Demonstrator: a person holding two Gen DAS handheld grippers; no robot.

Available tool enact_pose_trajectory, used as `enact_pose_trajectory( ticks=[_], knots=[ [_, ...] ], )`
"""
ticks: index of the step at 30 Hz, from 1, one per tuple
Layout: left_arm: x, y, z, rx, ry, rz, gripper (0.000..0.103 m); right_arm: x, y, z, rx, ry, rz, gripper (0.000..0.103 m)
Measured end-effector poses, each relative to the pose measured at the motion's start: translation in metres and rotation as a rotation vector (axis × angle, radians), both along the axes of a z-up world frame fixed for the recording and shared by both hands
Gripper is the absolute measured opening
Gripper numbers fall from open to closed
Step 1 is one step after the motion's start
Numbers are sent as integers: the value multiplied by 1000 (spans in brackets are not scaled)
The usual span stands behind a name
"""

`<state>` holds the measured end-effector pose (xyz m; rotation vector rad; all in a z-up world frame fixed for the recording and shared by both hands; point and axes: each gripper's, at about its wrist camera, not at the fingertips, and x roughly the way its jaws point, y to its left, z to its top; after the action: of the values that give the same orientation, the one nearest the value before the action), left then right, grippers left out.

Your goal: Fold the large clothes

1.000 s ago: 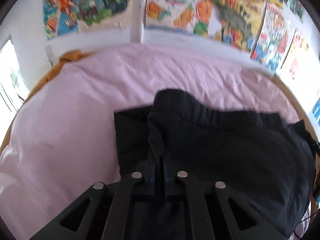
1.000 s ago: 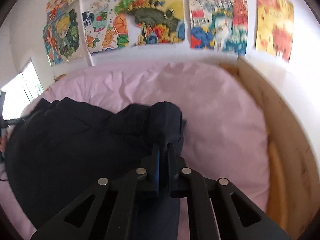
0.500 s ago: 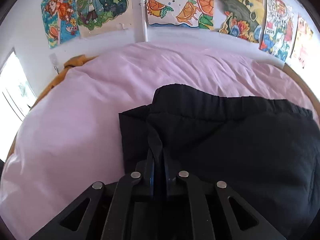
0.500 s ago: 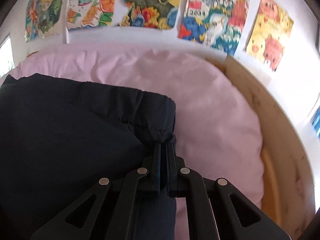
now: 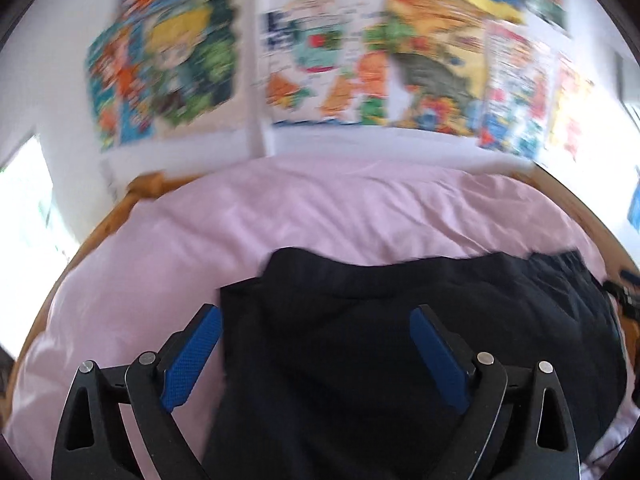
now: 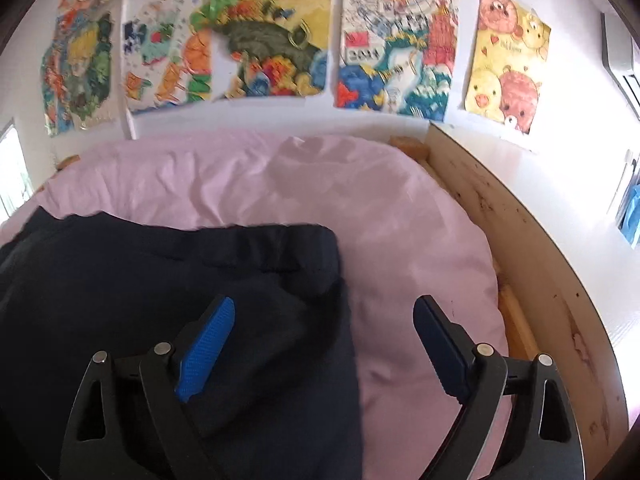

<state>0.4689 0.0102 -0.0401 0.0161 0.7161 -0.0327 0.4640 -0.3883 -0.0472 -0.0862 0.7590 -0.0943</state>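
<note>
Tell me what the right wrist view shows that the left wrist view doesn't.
Only the right wrist view: the tall wooden side board of the bed, the bear-and-chick poster, and the garment's right corner with its waistband.

Only the left wrist view: the garment's left edge, the bright window and the wooden bed corner.

Both: the dark garment lying on the pink bedding, the wall of colourful posters, and a claw whose jaws have just opened wide, left claw and right claw, nothing pinched by either.
</note>
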Motion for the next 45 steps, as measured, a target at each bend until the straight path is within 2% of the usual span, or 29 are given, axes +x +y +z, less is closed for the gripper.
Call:
enact_pose_trajectory(
  ticks=[3,6,8,10,11,15,19,22,23,24,26,29,38,45],
  knots=[
    [-10,-34,4,59,-12,-94,96,-17,23,11,39,-45,113,89],
    [-20,-64,-2,127,-17,-189,96,-38,56,11,43,-77,302,93],
    [-25,-80,-13,168,-8,-245,96,-45,78,0,6,-48,436,93],
    [-24,-87,-24,202,-6,-255,97,-44,91,-14,-69,-31,464,93],
    [-21,-87,-29,204,1,-257,97,-41,95,-21,-111,-29,463,93],
    [-4,-79,-33,155,46,-222,100,-20,94,-26,-126,-15,425,93],
    [22,-62,-39,103,96,-137,103,3,85,-26,-158,-1,299,93],
    [38,-42,-57,-33,164,-95,103,20,68,-32,-110,33,215,93],
    [41,-37,-65,-74,183,-91,103,25,61,-39,-85,52,195,97],
    [43,-36,-71,-84,190,-94,103,28,58,-45,-65,66,186,101],
    [44,-41,-81,-58,192,-105,103,37,50,-58,0,117,188,102],
    [46,-48,-91,-26,204,-117,103,41,50,-71,20,131,187,102],
    [57,-46,-105,-44,228,-112,103,60,47,-93,83,212,180,102],
    [54,-47,-109,-33,199,-109,103,63,45,-103,117,217,167,102]
  ],
)
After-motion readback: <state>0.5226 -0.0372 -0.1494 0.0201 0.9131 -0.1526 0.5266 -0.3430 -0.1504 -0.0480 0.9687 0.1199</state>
